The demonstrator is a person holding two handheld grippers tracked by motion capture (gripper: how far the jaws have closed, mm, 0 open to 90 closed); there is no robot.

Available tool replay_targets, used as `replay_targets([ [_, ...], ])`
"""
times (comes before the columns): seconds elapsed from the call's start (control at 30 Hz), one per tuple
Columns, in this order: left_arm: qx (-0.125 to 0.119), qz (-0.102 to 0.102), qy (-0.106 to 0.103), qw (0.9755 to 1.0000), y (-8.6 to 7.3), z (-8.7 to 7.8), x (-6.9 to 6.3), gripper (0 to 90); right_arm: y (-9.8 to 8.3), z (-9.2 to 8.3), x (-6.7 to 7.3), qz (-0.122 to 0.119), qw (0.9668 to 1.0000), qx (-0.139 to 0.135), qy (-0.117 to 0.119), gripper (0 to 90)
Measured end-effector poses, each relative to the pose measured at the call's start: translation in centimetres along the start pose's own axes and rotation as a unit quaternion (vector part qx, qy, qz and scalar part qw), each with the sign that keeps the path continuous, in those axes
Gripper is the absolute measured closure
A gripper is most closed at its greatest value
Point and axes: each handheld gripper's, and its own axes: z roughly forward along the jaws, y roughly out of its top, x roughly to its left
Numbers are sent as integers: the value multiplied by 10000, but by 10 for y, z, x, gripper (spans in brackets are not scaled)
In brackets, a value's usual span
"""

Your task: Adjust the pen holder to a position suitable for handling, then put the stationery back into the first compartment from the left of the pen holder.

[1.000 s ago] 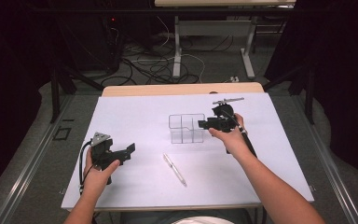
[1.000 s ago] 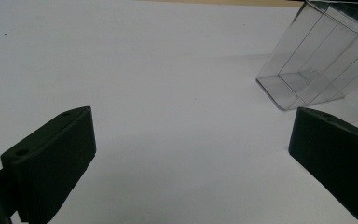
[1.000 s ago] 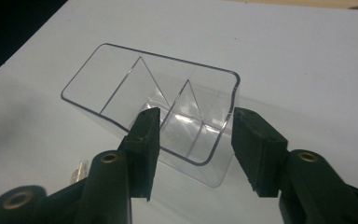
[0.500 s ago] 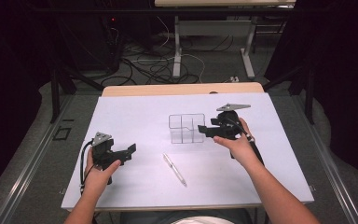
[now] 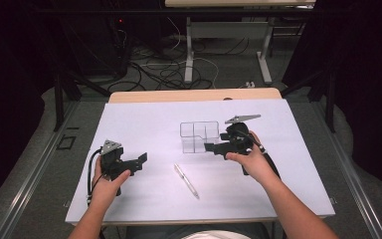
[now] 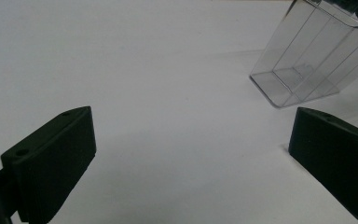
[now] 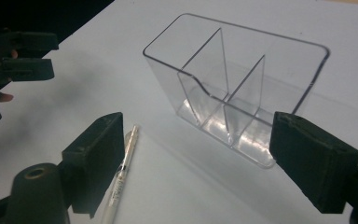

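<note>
A white sheet covers the surface (image 5: 144,124) almost to its edges, leaving a strip of pale wood bare along the far side. A clear plastic organizer (image 5: 199,136) with inner dividers stands upright on it, a little right of the middle. A white pen (image 5: 186,181) lies flat nearer the person, apart from the organizer, angled with its far end toward the left.

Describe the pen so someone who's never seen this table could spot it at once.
Start at the white sheet that covers the table. Near its middle stands a clear divided organizer; the pen lies flat on the sheet in front of it, toward the person, between the two hands. It is the one slim, pale, stick-shaped thing there, lying at a slant, apart from the boxy organizer.
</note>
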Motion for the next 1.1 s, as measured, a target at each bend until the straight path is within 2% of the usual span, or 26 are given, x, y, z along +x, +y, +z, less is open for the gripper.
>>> replay_targets([
  [0.1,-3,30,-31,10000,0,1,-1,5,-3,6,4,17,9999,120,66,171],
  [0.2,2,39,-38,10000,0,1,-1,5,-6,10,6,-84,9996,227,132,162],
  [0.3,8,39,-19,10000,0,0,-2,5,-8,12,8,-79,9993,347,113,165],
  [0.37,15,52,-22,10000,-1,0,-2,5,-10,17,9,-66,9985,535,108,173],
  [0.47,11,58,-30,10000,-1,-1,-3,5,-15,21,10,-94,9978,644,115,219],
  [0.63,24,90,-70,9999,-1,-1,-5,5,-20,27,11,-75,9965,827,56,226],
  [0.67,25,86,-82,9999,-1,-1,-5,5,-22,29,12,-67,9968,792,55,254],
  [0.7,19,85,-88,9999,-1,-1,-6,5,-25,31,13,39,9963,858,22,303],
  [0.77,2,100,-84,9999,-1,-1,-7,5,-26,32,14,90,9961,880,19,304],
  [0.83,13,121,-92,9999,-1,-2,-7,5,-27,33,14,55,9939,1097,0,325],
  [0.87,21,121,-95,9999,-1,-2,-7,5,-29,36,16,213,9951,966,46,355],
  [0.93,18,122,-86,9999,-1,-2,-7,5,-30,37,16,221,9939,1077,38,385],
  [0.97,19,117,-84,9999,-1,-2,-7,5,-32,40,18,273,9940,1060,87,470],
  [1.0,21,116,-85,9999,-1,-2,-7,5,-32,41,19,368,9924,1167,122,485],
  [1.07,28,132,-89,9999,-1,-1,-7,5,-32,42,20,434,9914,1222,156,492],
  [1.1,45,159,-94,9998,-1,-1,-7,5,-32,43,22,365,9892,1409,199,517],
])
